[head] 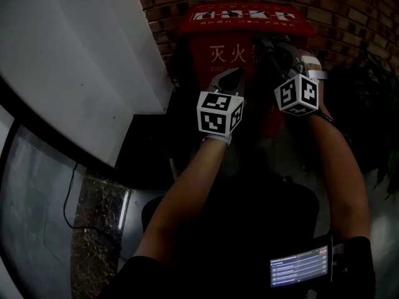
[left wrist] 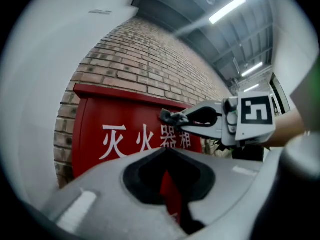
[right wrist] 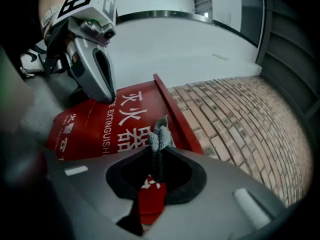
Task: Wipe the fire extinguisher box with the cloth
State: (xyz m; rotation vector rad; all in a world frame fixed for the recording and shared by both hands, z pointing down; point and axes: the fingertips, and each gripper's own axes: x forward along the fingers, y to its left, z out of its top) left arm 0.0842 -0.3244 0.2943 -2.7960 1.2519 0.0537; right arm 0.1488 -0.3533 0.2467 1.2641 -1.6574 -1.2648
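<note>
Three near views of one red box [head: 201, 50]

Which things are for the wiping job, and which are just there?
For the job: red fire extinguisher box, grey cloth, right gripper pinching it.
Just there: brick wall, leafy plant, cable on floor, lit screen, idle left gripper.

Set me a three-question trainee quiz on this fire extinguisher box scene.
1. True or false: the right tool grips the cloth.
2. What stands behind the fire extinguisher box? A: brick wall. B: glass door. C: wooden shelf.
3. Fill in: the left tool has its jaws ____ and holds nothing.
Key: 1 true; 2 A; 3 together.
</note>
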